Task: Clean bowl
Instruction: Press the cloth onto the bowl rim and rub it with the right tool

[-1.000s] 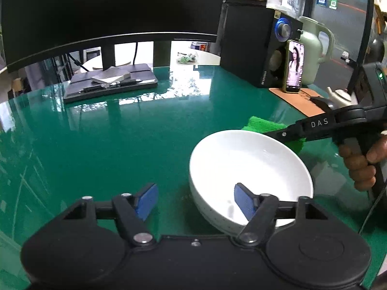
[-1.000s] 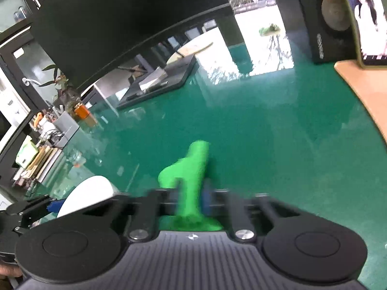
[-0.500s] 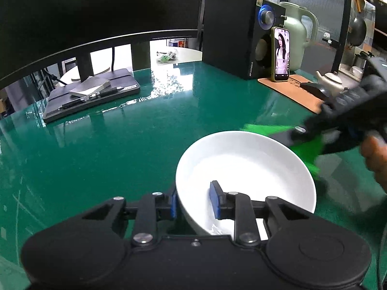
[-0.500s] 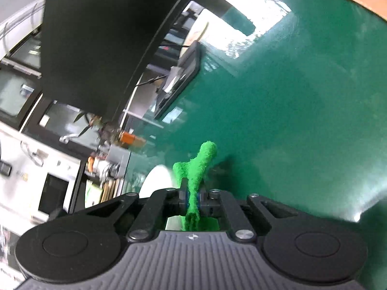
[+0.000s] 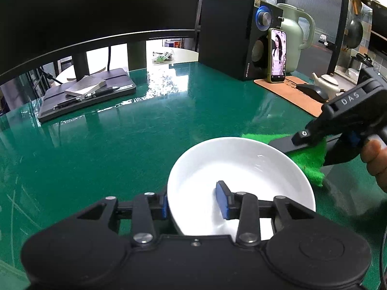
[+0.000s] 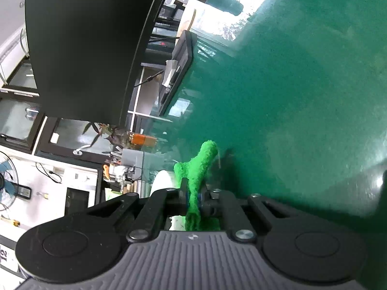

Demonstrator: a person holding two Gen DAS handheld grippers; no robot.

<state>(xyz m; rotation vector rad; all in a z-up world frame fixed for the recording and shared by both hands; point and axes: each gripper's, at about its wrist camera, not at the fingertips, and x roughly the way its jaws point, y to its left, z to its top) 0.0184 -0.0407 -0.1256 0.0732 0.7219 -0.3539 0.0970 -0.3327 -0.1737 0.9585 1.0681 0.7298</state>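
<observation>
Since a second ago, our right gripper (image 6: 193,198), clamped on the green fuzzy cloth (image 6: 200,166), has rolled beside the white ceramic bowl (image 5: 241,169) at lower centre on the glossy green table (image 5: 145,133). Our left gripper (image 5: 196,203) straddles the bowl's near rim, its jaws just reopened.

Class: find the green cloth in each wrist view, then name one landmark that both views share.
Left wrist: green cloth at right, behind the white bowl, clamped in the right gripper.
Right wrist: low centre, between the jaws.
Shared landmark: dark monitor.
</observation>
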